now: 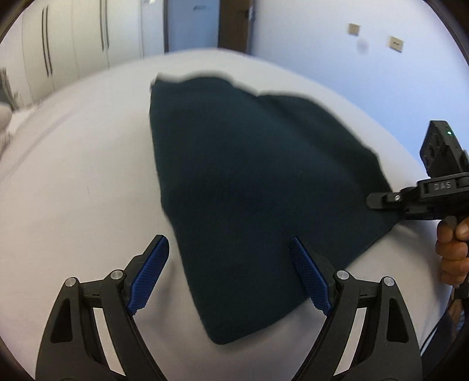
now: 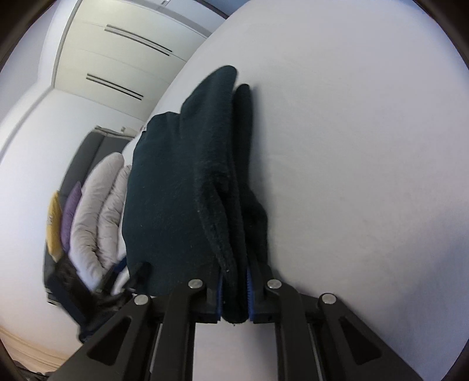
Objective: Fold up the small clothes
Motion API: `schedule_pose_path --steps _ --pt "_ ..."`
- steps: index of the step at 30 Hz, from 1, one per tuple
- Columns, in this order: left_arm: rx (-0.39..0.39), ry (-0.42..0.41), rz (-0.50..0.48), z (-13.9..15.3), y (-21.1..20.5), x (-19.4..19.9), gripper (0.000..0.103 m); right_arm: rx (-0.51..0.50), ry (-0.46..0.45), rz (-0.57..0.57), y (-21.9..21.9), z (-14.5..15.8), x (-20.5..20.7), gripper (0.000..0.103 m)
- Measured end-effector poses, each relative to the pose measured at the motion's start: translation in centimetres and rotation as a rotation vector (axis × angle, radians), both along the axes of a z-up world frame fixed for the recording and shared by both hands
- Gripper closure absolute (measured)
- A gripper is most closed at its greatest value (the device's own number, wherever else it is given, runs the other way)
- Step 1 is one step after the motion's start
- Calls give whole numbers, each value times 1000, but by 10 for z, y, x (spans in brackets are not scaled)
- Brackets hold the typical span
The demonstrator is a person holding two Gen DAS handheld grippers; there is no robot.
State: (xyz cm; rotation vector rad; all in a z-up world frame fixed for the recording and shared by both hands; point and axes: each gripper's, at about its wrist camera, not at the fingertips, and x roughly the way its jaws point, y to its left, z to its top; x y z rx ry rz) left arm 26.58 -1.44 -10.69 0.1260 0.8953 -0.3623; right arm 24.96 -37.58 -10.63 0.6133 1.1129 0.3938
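A dark teal cloth [image 1: 252, 181] lies spread on the white table [image 1: 73, 190], its near corner between the blue pads of my left gripper [image 1: 230, 272], which stands open above it without touching. At the cloth's right corner my right gripper [image 1: 381, 200] pinches the fabric, with a hand on its handle. In the right wrist view the same cloth [image 2: 181, 190] rises in thick folds from my right gripper [image 2: 234, 293], which is shut on a bunched edge of it; the blue pads show only as thin strips on either side.
White cupboards [image 1: 58, 58] and a doorway [image 1: 190, 26] stand behind the table. To the left in the right wrist view, white, purple and yellow cushions [image 2: 91, 205] lean on a dark sofa. Bare white tabletop [image 2: 366, 175] spreads to the right of the cloth.
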Motion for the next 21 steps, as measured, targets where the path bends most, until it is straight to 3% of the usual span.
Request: schedule_pose_path --steps 2,5,9,13,15,18,21 --pt "-29 -5 19 1 14 5 18 19 2 3 -1 -2 1 91" --pt "-44 -104 25 24 28 12 18 -30 -18 30 5 10 -3 86" --pt "-59 -180 34 52 39 56 18 -84 -33 41 6 20 -11 84" --pt "-60 -134 17 48 35 120 18 -119 -16 43 10 12 -9 87" --pt "-48 -60 44 27 38 155 30 -99 -3 25 5 6 -6 90" --pt "-112 28 83 -7 60 187 28 -48 -2 9 -3 -1 -7 91" --pt "-203 44 98 -24 85 195 22 -22 -8 6 -5 -6 -7 92"
